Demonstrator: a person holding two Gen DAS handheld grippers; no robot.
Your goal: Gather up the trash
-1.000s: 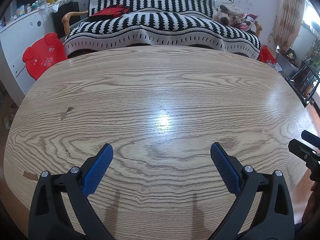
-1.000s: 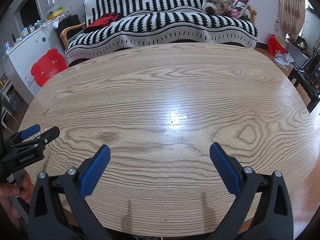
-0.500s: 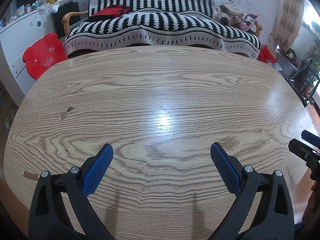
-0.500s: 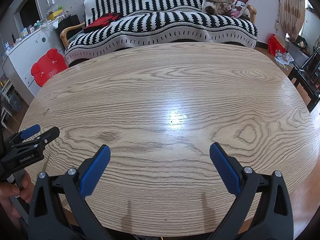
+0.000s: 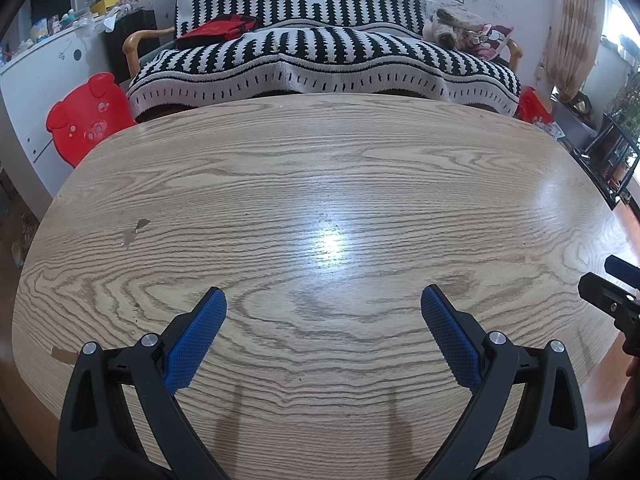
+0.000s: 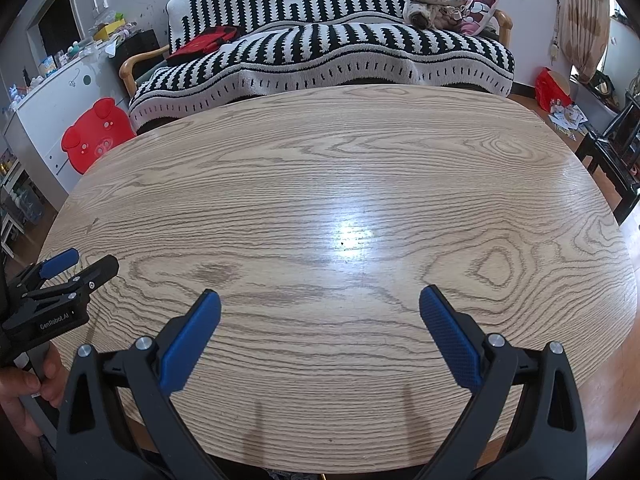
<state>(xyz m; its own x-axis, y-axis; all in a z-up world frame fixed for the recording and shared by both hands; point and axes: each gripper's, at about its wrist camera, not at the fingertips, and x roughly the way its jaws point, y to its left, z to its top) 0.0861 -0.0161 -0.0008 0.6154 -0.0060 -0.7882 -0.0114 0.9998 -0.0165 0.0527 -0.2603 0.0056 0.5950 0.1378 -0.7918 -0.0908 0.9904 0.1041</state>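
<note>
Both views look across a wooden oval table [image 5: 320, 184] [image 6: 340, 168] with no trash on it. My left gripper [image 5: 323, 312] hovers open over the near edge, its blue pads [image 5: 196, 340] wide apart and holding nothing. My right gripper [image 6: 320, 312] is likewise open and holding nothing above the near edge. The left gripper [image 6: 68, 276] also shows at the left side of the right wrist view, held by a hand [image 6: 24, 392]. Part of the right gripper [image 5: 612, 296] shows at the right side of the left wrist view. A small chip [image 5: 134, 232] marks the tabletop at left.
A sofa with a black-and-white striped cover [image 5: 320, 60] stands behind the table, with a red bag [image 5: 216, 30] and a plush toy [image 5: 456, 24] on it. A red pig-shaped stool [image 5: 86, 120] and a white cabinet [image 5: 36, 80] stand at left. Dark furniture [image 6: 616, 152] stands at right.
</note>
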